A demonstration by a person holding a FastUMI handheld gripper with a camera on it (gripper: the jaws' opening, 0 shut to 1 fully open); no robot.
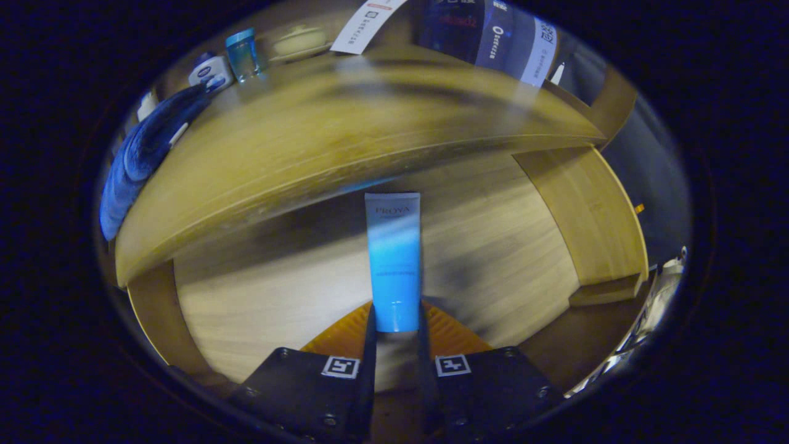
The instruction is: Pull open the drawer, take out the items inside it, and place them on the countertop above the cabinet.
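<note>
My gripper (396,324) is shut on a blue-and-white tube (393,259), both fingers pressing its cap end. The tube stands up between the fingers, lifted over the pale wooden floor of the open drawer (265,290). Beyond and above the tube runs the front edge of the wooden countertop (345,132). The drawer's right wall (592,216) rises beside the tube. The scene is blurred by motion.
On the countertop's far left lie a folded blue towel (145,154), a white-and-blue jar (211,73) and a blue glass (242,54), with a pale lidded dish (300,41) behind them. A shiny metallic thing (653,308) shows at the right.
</note>
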